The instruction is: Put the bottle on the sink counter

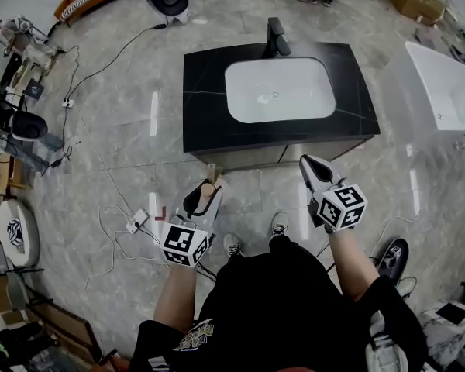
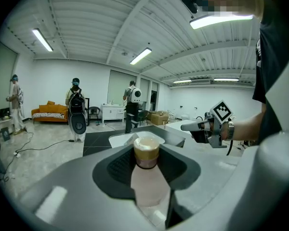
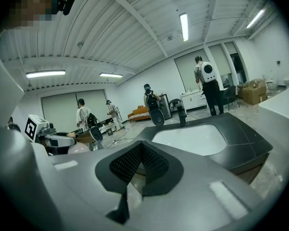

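Note:
A pale pink bottle (image 2: 147, 177) with a tan cap stands between the jaws of my left gripper (image 2: 147, 150), which is shut on it. In the head view the left gripper (image 1: 208, 186) holds the bottle (image 1: 207, 187) above the floor, just in front of the black sink counter (image 1: 205, 91). My right gripper (image 1: 308, 161) hangs near the counter's front right corner, shut with nothing in it. In the right gripper view its pads (image 3: 156, 163) meet, and the counter (image 3: 245, 138) with its white basin (image 3: 192, 138) lies ahead.
A black faucet (image 1: 275, 39) stands at the counter's far edge. A white bathtub (image 1: 446, 91) lies to the right. Cables and a power strip (image 1: 136, 222) trail over the marble floor on the left. Several people stand in the background.

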The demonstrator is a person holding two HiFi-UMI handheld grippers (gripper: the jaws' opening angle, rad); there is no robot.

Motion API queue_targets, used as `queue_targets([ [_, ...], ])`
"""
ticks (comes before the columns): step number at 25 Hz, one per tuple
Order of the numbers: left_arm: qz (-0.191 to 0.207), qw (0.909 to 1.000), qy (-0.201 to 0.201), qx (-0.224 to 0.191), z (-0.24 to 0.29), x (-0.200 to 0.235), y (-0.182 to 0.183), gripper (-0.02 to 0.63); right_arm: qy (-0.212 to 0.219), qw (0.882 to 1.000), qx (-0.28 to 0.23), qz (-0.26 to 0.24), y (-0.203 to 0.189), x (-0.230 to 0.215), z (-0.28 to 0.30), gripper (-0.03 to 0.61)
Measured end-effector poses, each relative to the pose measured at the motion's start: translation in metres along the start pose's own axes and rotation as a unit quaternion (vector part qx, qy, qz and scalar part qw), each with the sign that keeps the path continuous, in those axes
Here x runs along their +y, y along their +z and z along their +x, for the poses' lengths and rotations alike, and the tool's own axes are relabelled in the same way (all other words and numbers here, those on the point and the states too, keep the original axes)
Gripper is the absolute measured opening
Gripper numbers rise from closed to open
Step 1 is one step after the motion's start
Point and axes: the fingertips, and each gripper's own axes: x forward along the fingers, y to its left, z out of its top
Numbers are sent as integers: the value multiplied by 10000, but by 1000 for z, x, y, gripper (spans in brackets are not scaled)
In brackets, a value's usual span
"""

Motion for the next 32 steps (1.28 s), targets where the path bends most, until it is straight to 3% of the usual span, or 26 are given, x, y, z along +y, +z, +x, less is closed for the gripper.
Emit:
queue_targets([
  [18, -190, 9981, 583, -61, 45, -31, 9, 129, 478, 9987, 130, -131, 16, -59, 1, 28],
  [32, -67, 9986, 512, -66, 66, -31, 23, 130, 438, 9989, -21, -188, 30, -71, -7, 28],
])
